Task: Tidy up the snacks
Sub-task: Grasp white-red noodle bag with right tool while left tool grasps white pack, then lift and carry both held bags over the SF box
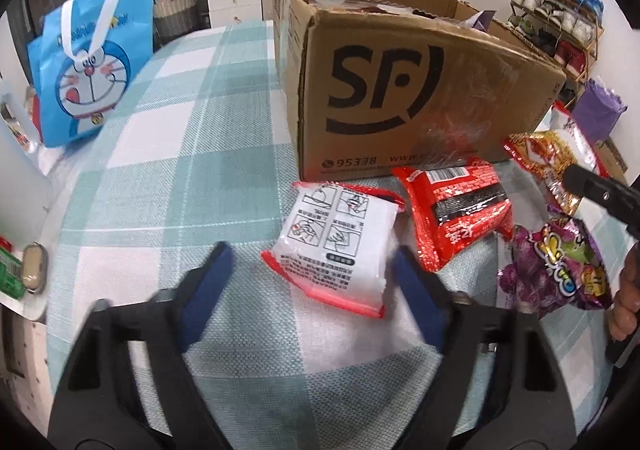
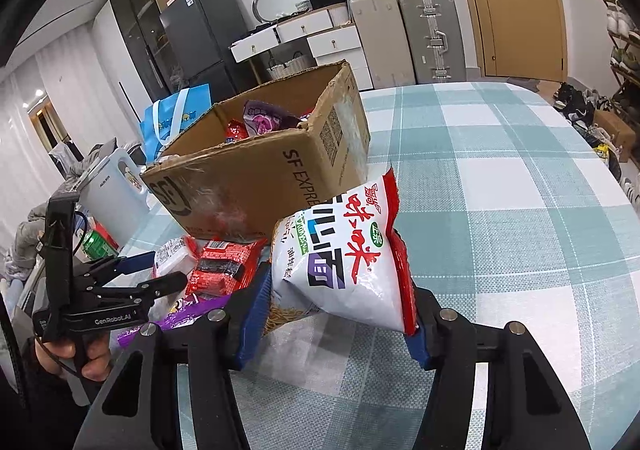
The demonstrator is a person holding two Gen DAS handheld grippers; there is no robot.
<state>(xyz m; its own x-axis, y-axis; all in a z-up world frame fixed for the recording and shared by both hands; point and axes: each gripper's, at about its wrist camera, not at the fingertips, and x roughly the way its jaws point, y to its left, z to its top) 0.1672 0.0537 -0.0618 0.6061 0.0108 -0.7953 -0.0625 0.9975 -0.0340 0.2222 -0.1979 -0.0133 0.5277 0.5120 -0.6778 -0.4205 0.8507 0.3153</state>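
Observation:
A brown SF cardboard box (image 1: pixel 420 90) stands open on the checked tablecloth; it also shows in the right wrist view (image 2: pixel 256 170) with snack packs inside. My left gripper (image 1: pixel 312 262) is open, low over the table, its jaws on either side of a white noodle pack (image 1: pixel 336 246). A red snack pack (image 1: pixel 456 210) and a purple pack (image 1: pixel 560 270) lie to its right. My right gripper (image 2: pixel 336 290) is shut on a white and red noodle pack (image 2: pixel 344 262), held above the table right of the box.
A blue Doraemon bag (image 1: pixel 88 66) stands at the far left of the table. A white kettle (image 2: pixel 116 190) sits left of the box. An orange-red snack bag (image 1: pixel 548 158) lies by the box's right corner. Suitcases, drawers and a shoe rack stand behind.

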